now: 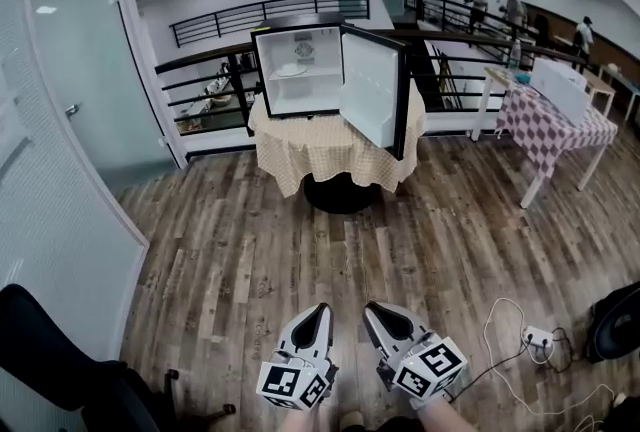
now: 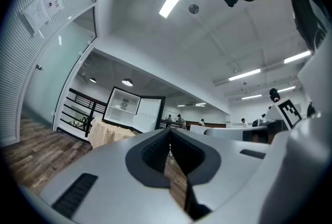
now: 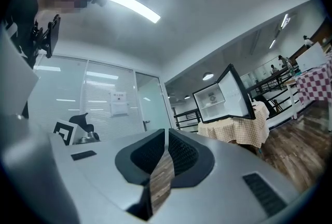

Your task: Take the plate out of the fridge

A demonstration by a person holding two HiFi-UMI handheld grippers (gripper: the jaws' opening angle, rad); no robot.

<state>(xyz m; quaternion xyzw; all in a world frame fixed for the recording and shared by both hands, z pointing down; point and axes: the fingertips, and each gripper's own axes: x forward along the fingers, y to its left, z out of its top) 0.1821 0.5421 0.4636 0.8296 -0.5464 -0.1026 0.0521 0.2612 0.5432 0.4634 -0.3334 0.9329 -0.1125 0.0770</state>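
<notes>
White and small in the head view, the plate (image 1: 291, 70) is lying flat on the shelf inside the open fridge (image 1: 300, 28), face upward, its breadth running side to side. We are holding the left gripper (image 1: 321, 309) and right gripper (image 1: 372, 308) well apart from it, both with jaws together, empty.

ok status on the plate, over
Left gripper and right gripper shut, empty, held low. Plate inside the mini fridge, across the room. Door open, nothing blocking the way.
</notes>
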